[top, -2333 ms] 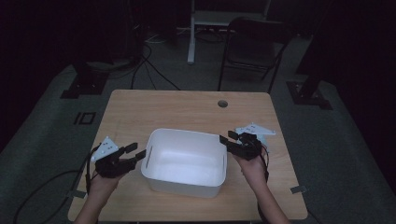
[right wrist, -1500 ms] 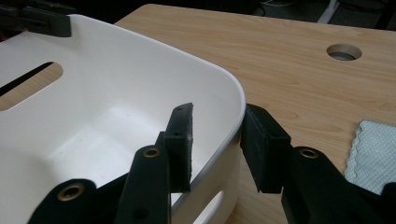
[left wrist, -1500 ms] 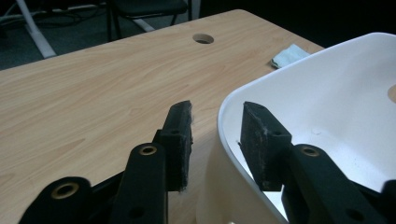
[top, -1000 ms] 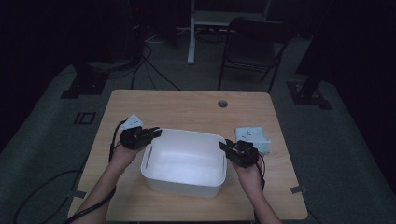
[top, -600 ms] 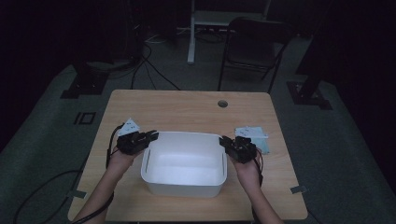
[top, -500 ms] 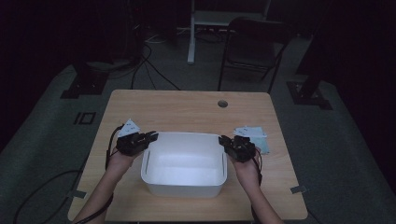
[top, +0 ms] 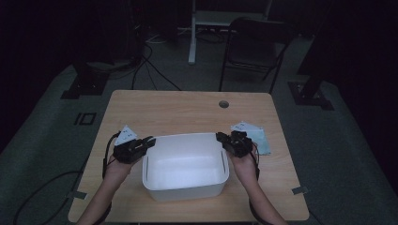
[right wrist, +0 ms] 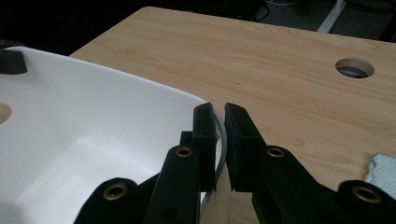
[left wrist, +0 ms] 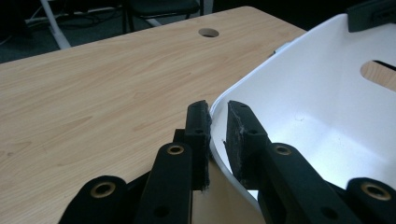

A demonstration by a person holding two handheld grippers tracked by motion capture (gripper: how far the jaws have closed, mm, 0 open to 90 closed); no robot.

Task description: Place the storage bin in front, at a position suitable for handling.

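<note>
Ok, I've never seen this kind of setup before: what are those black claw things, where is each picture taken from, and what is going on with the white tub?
No robot here: a person sits at a wooden table and holds a hand-held two-jaw tool in each hand. The high view looks down from above the person's side, so the forearms come in from the bottom. There the left gripper sits at the tub's left rim and the right gripper at its right rim.

The other two pictures come from small cameras riding on the tools, looking along their black jaws. In the left gripper view the jaws straddle the rim of the white tub, one inside and one outside. The right gripper view shows the same on the opposite rim, with the jaws just closed onto it.

The tub looks empty. A pale blue cloth lies beside the right hand.
</note>
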